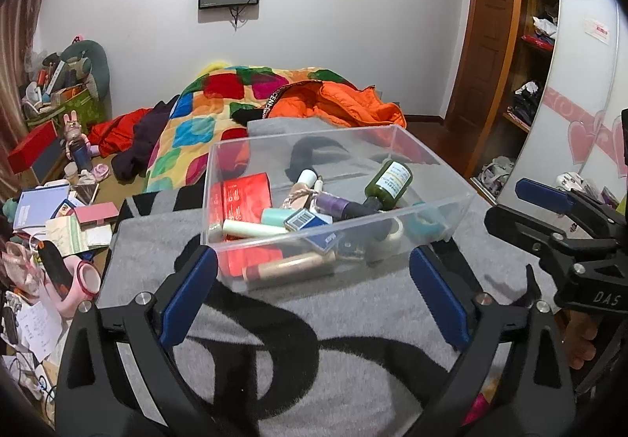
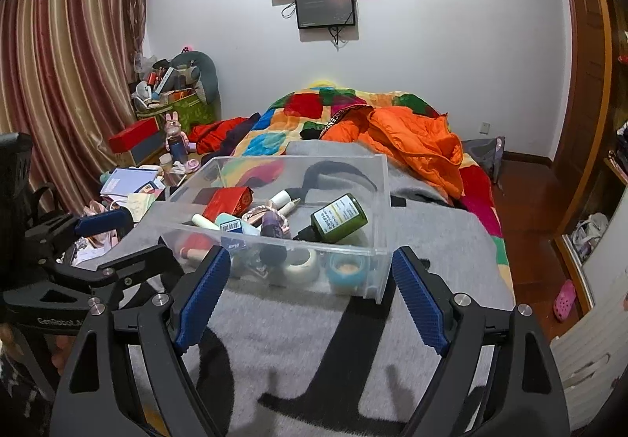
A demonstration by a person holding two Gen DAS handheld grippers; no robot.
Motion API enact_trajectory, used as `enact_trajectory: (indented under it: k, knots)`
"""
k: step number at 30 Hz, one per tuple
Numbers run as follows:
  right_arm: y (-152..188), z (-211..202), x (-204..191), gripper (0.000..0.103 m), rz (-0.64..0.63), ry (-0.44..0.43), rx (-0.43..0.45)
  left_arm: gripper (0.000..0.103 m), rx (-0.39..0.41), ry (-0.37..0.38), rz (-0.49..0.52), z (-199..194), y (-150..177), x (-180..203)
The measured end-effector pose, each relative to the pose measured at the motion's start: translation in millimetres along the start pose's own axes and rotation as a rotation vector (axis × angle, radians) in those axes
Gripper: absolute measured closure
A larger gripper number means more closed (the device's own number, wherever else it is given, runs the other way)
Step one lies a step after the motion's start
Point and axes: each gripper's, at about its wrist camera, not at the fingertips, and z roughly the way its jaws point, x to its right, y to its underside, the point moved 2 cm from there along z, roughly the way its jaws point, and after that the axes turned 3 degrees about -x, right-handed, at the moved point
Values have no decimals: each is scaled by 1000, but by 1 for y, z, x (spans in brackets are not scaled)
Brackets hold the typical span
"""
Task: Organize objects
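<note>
A clear plastic bin [image 1: 431,166] [image 2: 382,201] stands on a grey blanket on the bed. It holds a green bottle [image 1: 390,181] [image 2: 339,219], a red box [image 1: 245,197] [image 2: 229,201], a purple bottle [image 1: 333,203] [image 2: 271,221], a pale tube [image 1: 255,229], tape rolls [image 2: 347,268] and other small items. My left gripper [image 1: 314,264] is open and empty just in front of the bin. My right gripper [image 2: 310,264] is open and empty, also just short of the bin's near wall. Each gripper shows in the other's view, the right [image 1: 549,209] and the left [image 2: 106,236].
A patchwork quilt [image 2: 314,111] and an orange jacket [image 2: 416,138] lie behind the bin. Cluttered boxes, papers and toys [image 1: 59,209] fill the left side. A wardrobe with shelves [image 1: 530,44] stands at the right. Screens hang on the far wall.
</note>
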Motion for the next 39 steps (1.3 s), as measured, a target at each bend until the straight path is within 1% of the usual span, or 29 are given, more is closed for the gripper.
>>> enact_trajectory:
  k: [7,19,39]
  knots:
    - [3,-3,2,21,12,-6,0,4,9,2,2,-3,4,3]
    - [5,-5,-4,21,-7,-16,2,4,24,2,6,-9,3,6]
    - [7,-6,-9,21,-15,-22,1,4,28,-2,1,-13,4,3]
